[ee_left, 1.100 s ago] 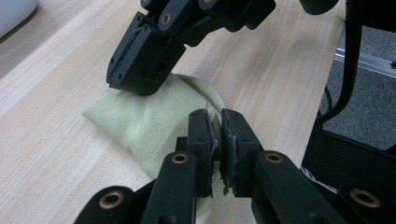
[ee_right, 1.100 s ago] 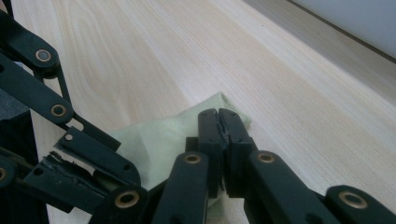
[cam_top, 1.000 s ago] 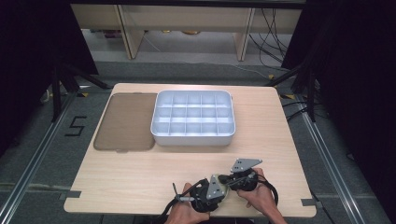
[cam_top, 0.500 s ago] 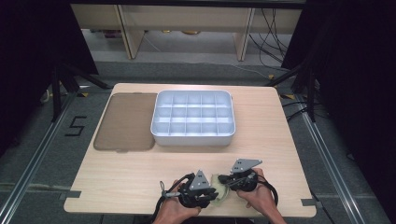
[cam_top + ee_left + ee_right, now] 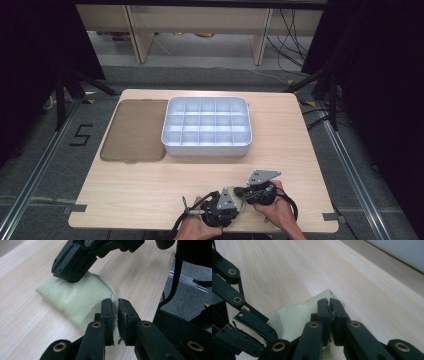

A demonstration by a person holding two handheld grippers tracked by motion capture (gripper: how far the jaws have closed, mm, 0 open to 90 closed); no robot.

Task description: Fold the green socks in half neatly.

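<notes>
One pale green cloth, two grippers, one tray, one mat.

Cloth (image 5: 75, 300): single, soft, creased, lying on the wooden table (image 5: 125, 190) at its near edge, between both hands. Left gripper (image 5: 117, 312): jaws just closing, pinching one cloth edge. Right gripper (image 5: 329, 312): jaws closed on the opposite edge. White divided tray (image 5: 206, 126): one, twenty compartments, all bare. Brown mat (image 5: 136, 130): one, flat, just beside tray.

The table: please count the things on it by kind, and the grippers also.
Green cloth: 1
White compartment tray: 1
Brown flat lid: 1
Grippers, left gripper and right gripper: 2
Total: 5
</notes>
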